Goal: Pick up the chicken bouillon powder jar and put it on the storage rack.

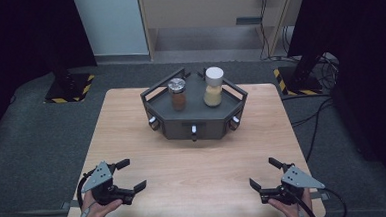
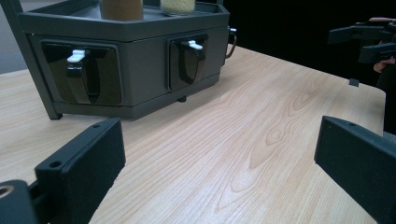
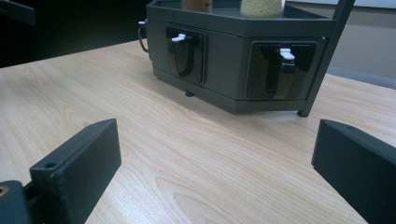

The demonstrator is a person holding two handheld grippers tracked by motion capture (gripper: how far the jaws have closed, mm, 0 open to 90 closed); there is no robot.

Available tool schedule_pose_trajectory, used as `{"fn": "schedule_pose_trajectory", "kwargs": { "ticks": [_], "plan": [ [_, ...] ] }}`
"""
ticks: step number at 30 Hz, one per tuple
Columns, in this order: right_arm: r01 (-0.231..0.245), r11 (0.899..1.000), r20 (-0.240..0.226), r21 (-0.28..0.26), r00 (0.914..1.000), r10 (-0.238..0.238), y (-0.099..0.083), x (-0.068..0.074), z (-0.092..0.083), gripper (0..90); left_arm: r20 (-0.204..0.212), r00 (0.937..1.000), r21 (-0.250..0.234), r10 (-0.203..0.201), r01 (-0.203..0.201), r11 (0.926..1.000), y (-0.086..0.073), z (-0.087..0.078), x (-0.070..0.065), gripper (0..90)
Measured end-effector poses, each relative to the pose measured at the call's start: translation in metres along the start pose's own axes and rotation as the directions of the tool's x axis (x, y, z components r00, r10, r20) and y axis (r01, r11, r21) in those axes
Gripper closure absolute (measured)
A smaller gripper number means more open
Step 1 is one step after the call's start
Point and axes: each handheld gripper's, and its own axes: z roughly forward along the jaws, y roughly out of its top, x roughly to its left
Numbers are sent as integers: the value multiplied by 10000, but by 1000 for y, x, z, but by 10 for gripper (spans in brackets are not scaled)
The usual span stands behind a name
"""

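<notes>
Left gripper (image 1: 133,174) sits at the near-left corner of the light wooden table (image 1: 193,158), jaws spread wide, nothing between them, aimed up-table and slightly inward. Right gripper (image 1: 264,172) mirrors it at the near-right corner, jaws likewise wide apart and empty, aimed inward toward the centre. Each is held by a hand at the table's near edge, grey three-cornered plate on top. Both are well apart from the dark grey hexagonal metal rack (image 1: 194,121), which stands at the far middle of the table, roughly between the two grippers' lines of aim. Rack's long axis runs left-right across the table; its wide front face looks toward the person, two angled faces point toward the near corners. Each of those three faces carries a black recessed panel with a small white-tipped lever, seen square-on in the left gripper view (image 2: 81,70) and right gripper view (image 3: 280,70). On the rack's top tray stand two jars, both upright: a glass jar with a silver metal lid and brown contents (image 1: 177,93) at left, a jar with a white cap and pale beige contents (image 1: 214,86) at right, close together but apparently not touching, hard to confirm at this resolution.
</notes>
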Motion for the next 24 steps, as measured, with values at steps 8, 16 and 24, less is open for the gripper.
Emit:
{"fn": "schedule_pose_trajectory", "kwargs": {
  "ticks": [8,16,24],
  "plan": [
    [-69,10000,159,-71,9998,70,0,1,-2,21,11,10000,-100,96,-96,9999,0,-3,-3,7],
    [-147,9995,465,-268,9988,159,-2,2,-8,22,-176,9998,-190,74,-78,9998,-1,-5,-5,7],
    [-338,9985,831,-420,9958,372,-4,-1,-13,20,-557,9984,-308,-30,13,9995,-3,-10,-5,8]
  ]
}}
